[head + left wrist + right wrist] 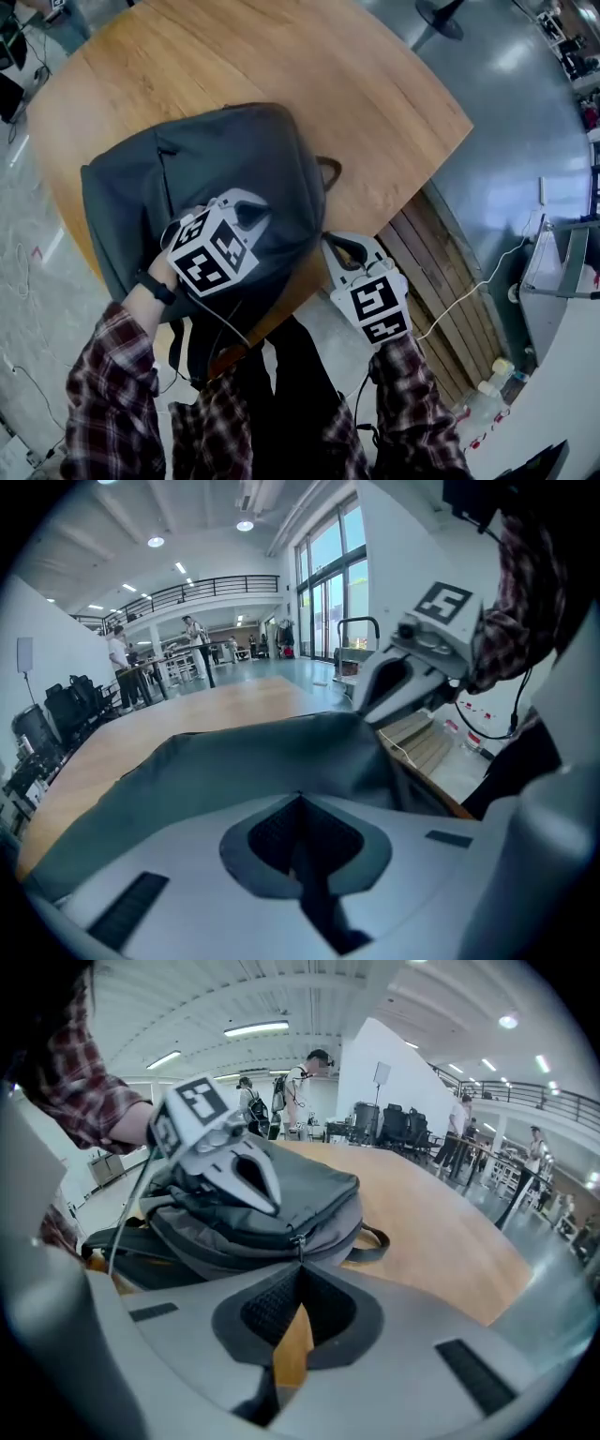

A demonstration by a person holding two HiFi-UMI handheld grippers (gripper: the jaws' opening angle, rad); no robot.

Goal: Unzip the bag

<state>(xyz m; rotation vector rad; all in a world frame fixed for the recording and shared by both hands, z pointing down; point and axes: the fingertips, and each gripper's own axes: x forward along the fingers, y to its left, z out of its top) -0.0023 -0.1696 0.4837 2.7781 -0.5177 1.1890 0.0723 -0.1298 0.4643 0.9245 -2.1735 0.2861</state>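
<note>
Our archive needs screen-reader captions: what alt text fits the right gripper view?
The right gripper is shut on the zipper pull of a grey backpack lying on a wooden table. The left gripper rests on top of the backpack.

Head view looks steeply down from above both tongs. It takes in the table (375,84), the bag (187,169), the left gripper (246,214) and the right gripper (342,246). Left gripper view rides low on the bag top, very close, facing across the fabric, with the right gripper up-right of its jaws. Right gripper view sits off the table edge facing the bag's side, zipper pull (298,1241) at its jaw tips and the left gripper beyond. Both gripper views share the bag.
</note>
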